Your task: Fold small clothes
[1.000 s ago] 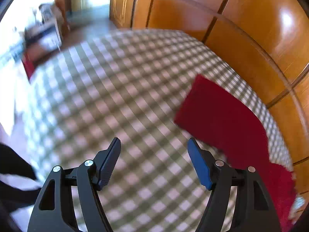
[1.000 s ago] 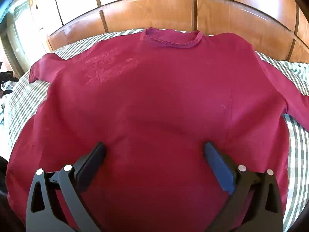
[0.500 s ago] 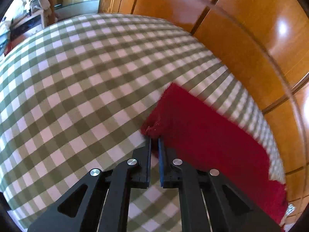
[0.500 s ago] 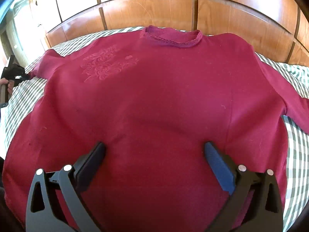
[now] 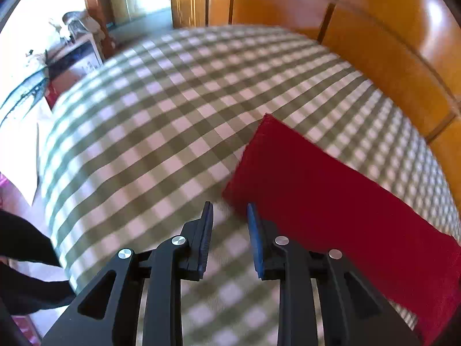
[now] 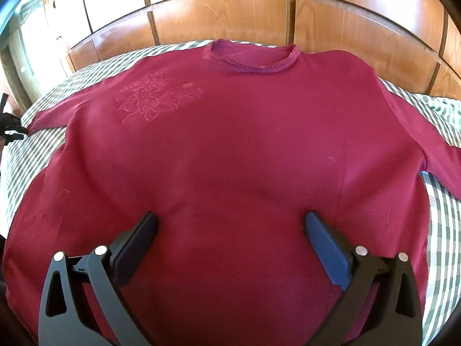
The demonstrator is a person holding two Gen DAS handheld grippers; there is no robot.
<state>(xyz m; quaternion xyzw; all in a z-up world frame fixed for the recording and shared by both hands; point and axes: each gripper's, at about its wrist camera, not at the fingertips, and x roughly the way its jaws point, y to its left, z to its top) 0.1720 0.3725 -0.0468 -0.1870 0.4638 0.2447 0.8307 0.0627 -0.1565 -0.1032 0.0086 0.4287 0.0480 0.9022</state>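
A dark red long-sleeved sweater [image 6: 230, 150] lies spread front-up on the bed, collar toward the headboard, both sleeves stretched out sideways. My right gripper [image 6: 230, 230] hovers wide open over the sweater's lower body with nothing between its fingers. In the left wrist view the end of one red sleeve [image 5: 317, 190] lies flat on the checked sheet. My left gripper [image 5: 229, 212] sits just short of the cuff's corner. Its jaws stand a little apart and are opening, with only sheet showing between them. In the right wrist view that gripper [image 6: 10, 127] shows as a black shape by the sleeve tip.
The bed has a green-and-white checked sheet [image 5: 161, 132] and a glossy wooden headboard [image 6: 230, 17] along its far side. Beyond the bed's left edge stand a cluttered low cabinet [image 5: 72, 54] and a doorway. A dark-clothed part of a person [image 5: 23, 259] is at the lower left.
My left gripper went from wide open to shut at the sleeve's cuff, then drew back with its jaws parted again. The sleeve now lies out straighter. The right gripper has not moved.
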